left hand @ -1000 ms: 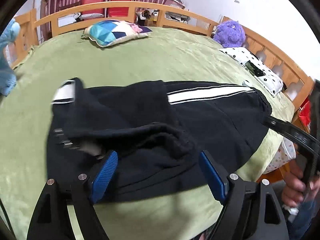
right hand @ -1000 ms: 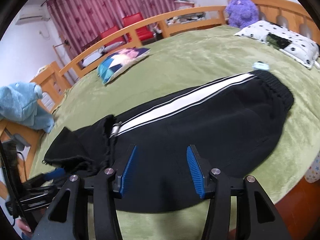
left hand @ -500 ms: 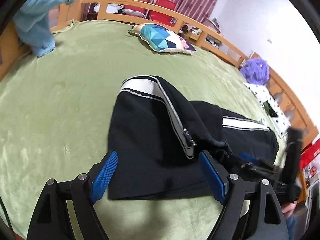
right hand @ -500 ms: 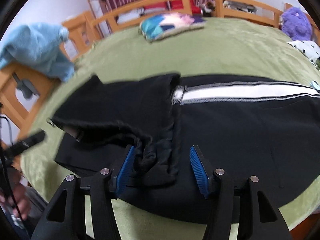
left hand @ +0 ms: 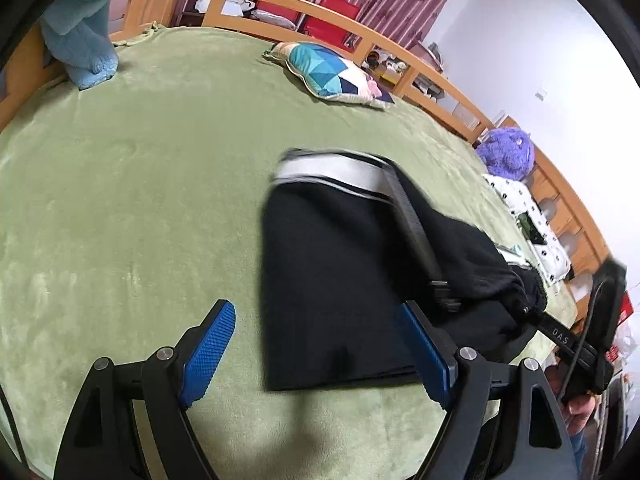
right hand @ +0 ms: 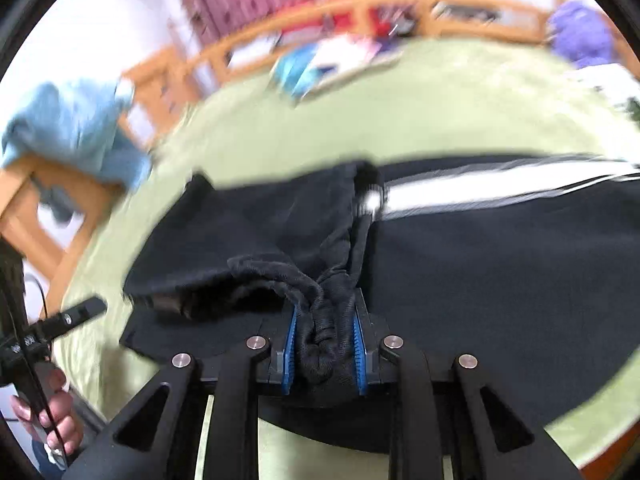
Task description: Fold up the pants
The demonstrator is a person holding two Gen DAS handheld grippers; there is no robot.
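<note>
Green and soft, the bed blanket (left hand: 120, 200) is spread wide, and the black pants (left hand: 332, 280) lie on it, close to the near edge. Nearest of all, the right gripper (right hand: 324, 340) has its jaws closing on a thick bunch of the pants' cloth, and the blue pads press it from both sides. The left gripper (left hand: 316, 352) hangs just over the near corner of the pants with its jaws spread wide and nothing in them. One end of the pants is already turned over on top, and the white stripe (right hand: 500, 188) runs along the far side. I think the bunch could slip out if the right gripper pulls fast, because the cloth is fat and rolled up. The fold could also come out crooked, since only one side is held. Farther back lies a colorful pillow (left hand: 332, 76), a blue plush toy (left hand: 80, 36) and a purple plush toy (left hand: 506, 152). Behind them stands the wooden bed rail (left hand: 400, 52). I see no boxes or bins to look inside.
</note>
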